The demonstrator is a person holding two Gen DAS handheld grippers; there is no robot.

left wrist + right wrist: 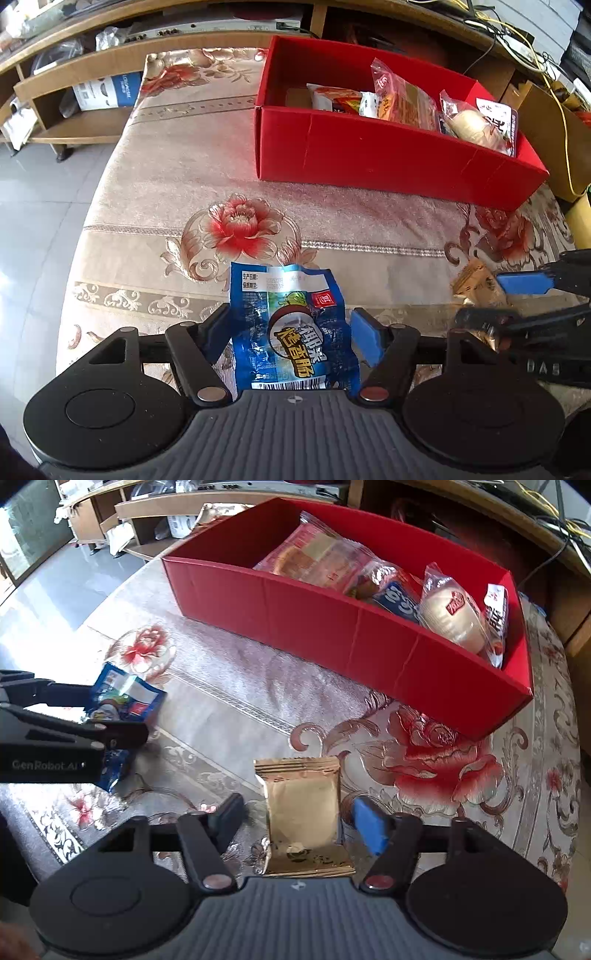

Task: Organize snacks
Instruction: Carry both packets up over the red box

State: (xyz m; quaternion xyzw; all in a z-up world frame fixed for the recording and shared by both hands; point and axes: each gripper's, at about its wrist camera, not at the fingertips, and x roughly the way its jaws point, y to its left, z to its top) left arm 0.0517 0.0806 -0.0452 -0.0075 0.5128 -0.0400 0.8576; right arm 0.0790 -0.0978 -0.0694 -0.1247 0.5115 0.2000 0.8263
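bright daylight fills both views, strongest from the left, where the tiled floor washes out to near white. glare gleams on the gold snack packet and on the shiny floral cloth, which blooms pale in the right wrist view. the red box casts a reddish tint onto the cloth beside it. fisheye bending curves the shelves and box edges, and the corners fall to black. focus is fairly sharp mid-frame and softer toward the rims.
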